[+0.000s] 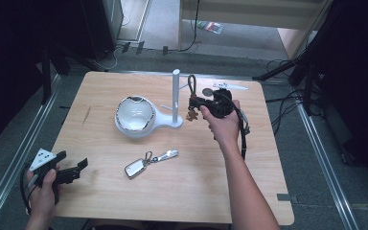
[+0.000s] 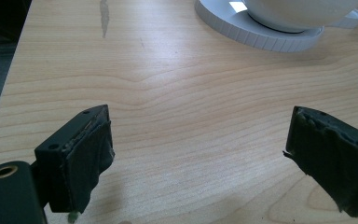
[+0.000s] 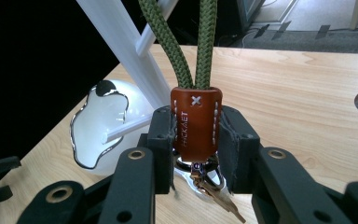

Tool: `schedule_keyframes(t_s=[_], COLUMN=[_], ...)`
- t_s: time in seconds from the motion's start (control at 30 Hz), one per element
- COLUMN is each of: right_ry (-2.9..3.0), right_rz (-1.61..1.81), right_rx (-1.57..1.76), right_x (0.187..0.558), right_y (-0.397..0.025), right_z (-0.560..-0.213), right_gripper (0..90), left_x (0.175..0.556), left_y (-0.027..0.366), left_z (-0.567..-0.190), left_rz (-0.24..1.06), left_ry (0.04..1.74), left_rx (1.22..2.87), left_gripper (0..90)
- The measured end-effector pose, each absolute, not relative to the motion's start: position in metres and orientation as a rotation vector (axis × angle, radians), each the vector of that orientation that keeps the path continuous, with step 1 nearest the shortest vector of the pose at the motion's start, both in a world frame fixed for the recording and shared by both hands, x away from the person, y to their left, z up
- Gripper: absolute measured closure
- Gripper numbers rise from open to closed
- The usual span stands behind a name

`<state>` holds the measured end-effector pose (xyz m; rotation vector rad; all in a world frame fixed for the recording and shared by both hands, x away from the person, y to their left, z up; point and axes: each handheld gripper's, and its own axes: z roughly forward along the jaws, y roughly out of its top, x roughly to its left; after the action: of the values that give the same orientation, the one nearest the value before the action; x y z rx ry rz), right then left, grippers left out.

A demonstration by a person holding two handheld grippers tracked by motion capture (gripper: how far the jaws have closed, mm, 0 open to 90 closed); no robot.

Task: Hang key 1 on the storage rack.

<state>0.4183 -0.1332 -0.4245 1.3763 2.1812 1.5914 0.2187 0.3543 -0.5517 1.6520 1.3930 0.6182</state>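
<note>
Olive-green braided cord loop with a brown stitched leather tab (image 3: 196, 122) is the thing being handled: the right gripper (image 3: 196, 140) has its two black jaws pressed onto the leather tab from either side, pinching it. In the right gripper view the cord's long axis runs upright, both strands rising from the top of the tab out of the frame, while a silver metal ring and key (image 3: 205, 179) hang below the tab between the jaws. In the high view the same keychain (image 1: 191, 96) is held above the far right part of the light wooden table (image 1: 172, 187), just beside the white plastic stand with an upright post (image 1: 176, 96); its loop points up and away, and the small brown pieces dangle under the right gripper (image 1: 199, 103).

A white round bowl with a shiny rim (image 1: 134, 115) sits on the stand's round base, left of the post. Nearer the person, a silver car key fob on a metal clip (image 1: 148, 162) lies flat on the table, its long axis slanting from near left to far right.

The left gripper (image 1: 74, 168) hovers at the table's near left corner, held in the left hand (image 1: 42, 184). In the left gripper view its jaws are spread wide apart over bare wood, nothing between them, the left gripper (image 2: 198, 154) aimed toward the stand's ribbed white base (image 2: 261, 35).
</note>
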Motion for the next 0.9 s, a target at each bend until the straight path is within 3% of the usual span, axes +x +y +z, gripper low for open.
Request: schedule_keyframes(t_s=[0.9], right_ry=[2.250], right_rz=[1.523], right_rx=[1.346], right_x=[0.4175], right_y=[-0.1252], right_z=[-0.4350], right_gripper=[68.6], left_x=[0.2188], left_y=[0.3543], left_z=[-0.5518], left_rz=[0.615], left_ry=[1.392], left_rx=[1.649], left_gripper=[7.8])
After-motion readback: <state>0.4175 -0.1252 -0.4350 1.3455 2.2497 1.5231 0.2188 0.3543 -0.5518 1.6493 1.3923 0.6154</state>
